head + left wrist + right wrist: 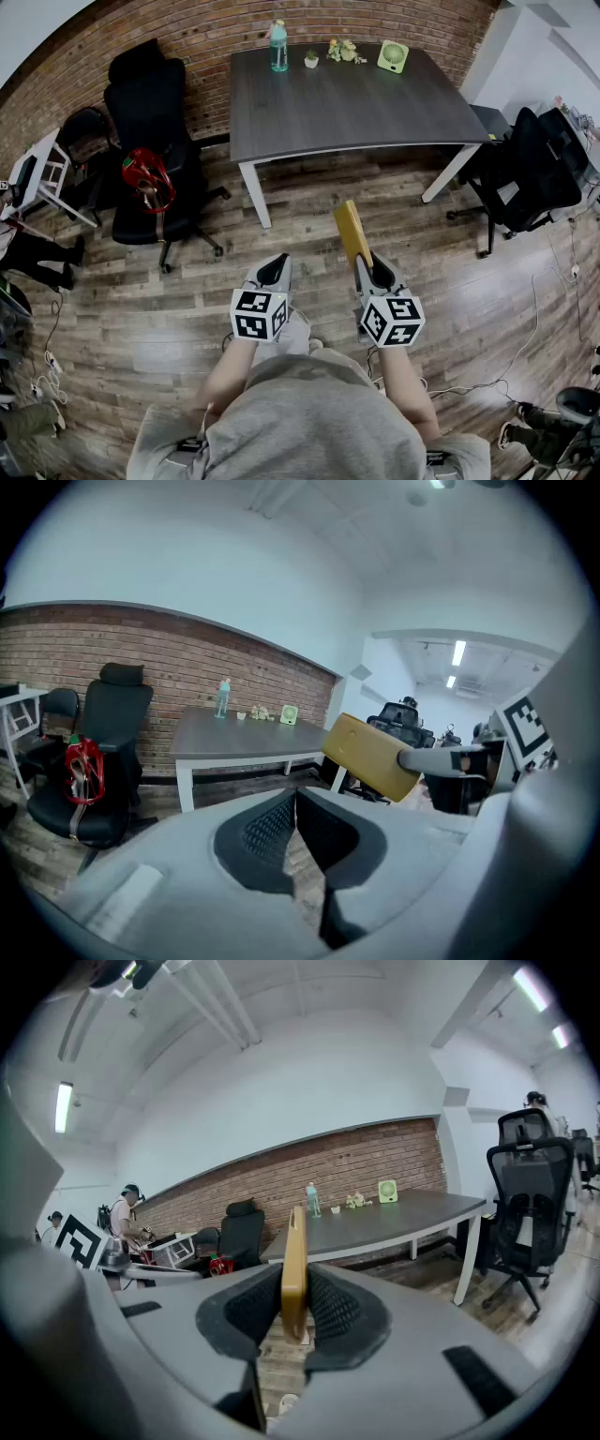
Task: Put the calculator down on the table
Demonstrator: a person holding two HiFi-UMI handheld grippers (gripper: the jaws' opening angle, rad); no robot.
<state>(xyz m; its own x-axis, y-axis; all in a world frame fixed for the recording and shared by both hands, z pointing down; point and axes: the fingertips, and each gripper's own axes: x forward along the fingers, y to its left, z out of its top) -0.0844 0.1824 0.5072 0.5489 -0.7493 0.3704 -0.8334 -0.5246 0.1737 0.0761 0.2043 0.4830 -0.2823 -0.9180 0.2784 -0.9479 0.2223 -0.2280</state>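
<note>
Calculator (352, 232) sits edge-up, clenched by the fingers of the right gripper (370, 267), well short of the tabletop (347, 108) with bottle (278, 47) and fan (393, 56); left gripper (274, 268) alongside, tilted slightly down, fingers together, empty.

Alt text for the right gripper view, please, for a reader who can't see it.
The right gripper is shut on a yellow calculator held on edge. Ahead stands a dark grey table by a brick wall, with a bottle and a small green fan on it; a black office chair is at right.
</note>
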